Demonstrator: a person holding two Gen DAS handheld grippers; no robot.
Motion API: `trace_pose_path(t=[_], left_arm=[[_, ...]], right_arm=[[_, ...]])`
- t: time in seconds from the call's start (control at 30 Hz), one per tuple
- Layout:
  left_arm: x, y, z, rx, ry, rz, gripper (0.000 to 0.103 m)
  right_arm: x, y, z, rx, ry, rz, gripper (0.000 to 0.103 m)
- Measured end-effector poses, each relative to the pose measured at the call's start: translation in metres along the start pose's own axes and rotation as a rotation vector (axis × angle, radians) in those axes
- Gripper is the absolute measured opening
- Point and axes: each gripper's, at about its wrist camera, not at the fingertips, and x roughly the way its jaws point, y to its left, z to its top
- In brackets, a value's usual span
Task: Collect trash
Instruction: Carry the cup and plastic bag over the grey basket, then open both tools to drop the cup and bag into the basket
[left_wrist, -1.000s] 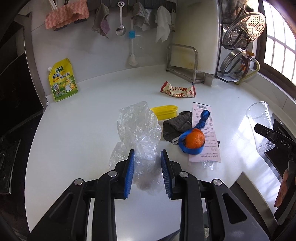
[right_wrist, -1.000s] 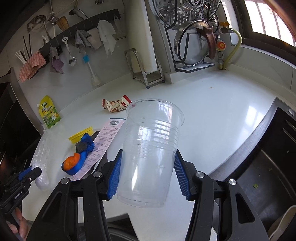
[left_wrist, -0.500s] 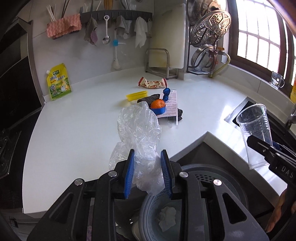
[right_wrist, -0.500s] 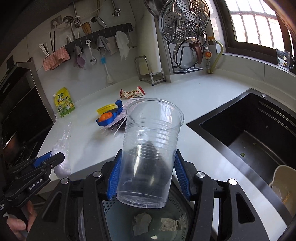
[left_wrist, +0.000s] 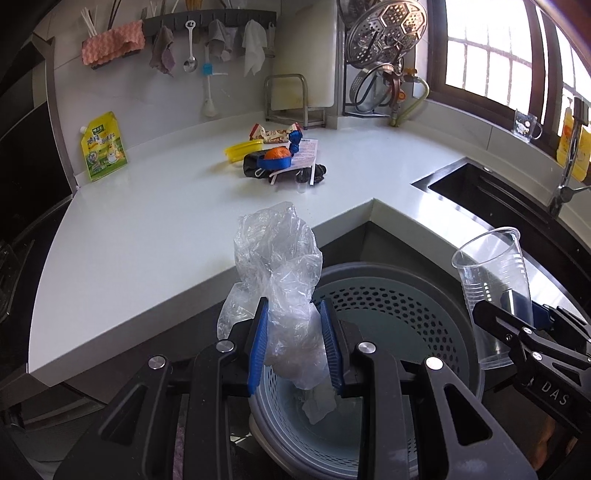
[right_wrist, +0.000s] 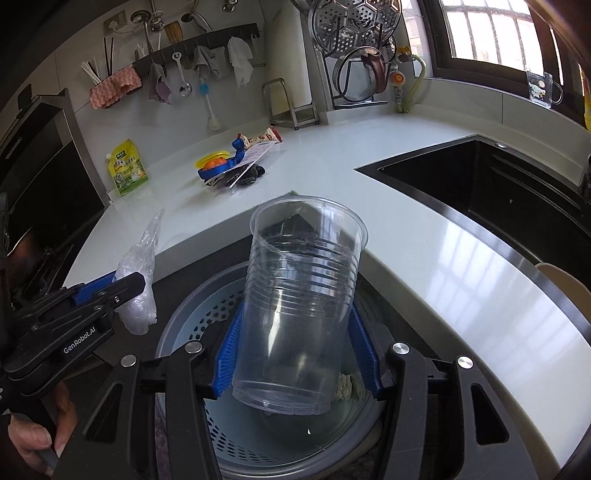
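Note:
My left gripper (left_wrist: 294, 345) is shut on a crumpled clear plastic bag (left_wrist: 277, 266), held above the grey perforated trash bin (left_wrist: 424, 295) below the counter corner. My right gripper (right_wrist: 297, 352) is shut on a clear plastic cup (right_wrist: 303, 295), upright and slightly tilted, over the same bin (right_wrist: 207, 314). In the left wrist view the cup (left_wrist: 491, 280) and right gripper (left_wrist: 517, 321) show at the right. The right wrist view shows the bag (right_wrist: 138, 280) and left gripper (right_wrist: 107, 291) at the left. Crumpled paper (left_wrist: 317, 410) lies in the bin.
On the white counter (left_wrist: 147, 229) lie a snack wrapper (left_wrist: 275, 134), a yellow lid (left_wrist: 242, 149), a blue bag with an orange thing (left_wrist: 277, 157), a receipt and dark cloth. A yellow pouch (left_wrist: 103, 147) leans on the wall. A dark sink (right_wrist: 498, 184) lies right.
Both grippers have drawn back from the counter with the bag and the cup and now hang over the trash bin, which has come into view below them.

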Motion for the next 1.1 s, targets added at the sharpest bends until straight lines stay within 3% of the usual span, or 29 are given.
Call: trace_pose_path(t=[0.43,1.1], left_arm=[[0.03,-0.004,-0.021,-0.017,0.109,-0.053,0.028],[0.055,-0.008,-0.043,-0.017,0.198,-0.096,0.031]], right_arm=[[0.025,0.004,-0.018,-0.015,0.085,-0.003,0.053],[0.06,-0.011,-0.041,0.011,0.192,-0.005,0.055]])
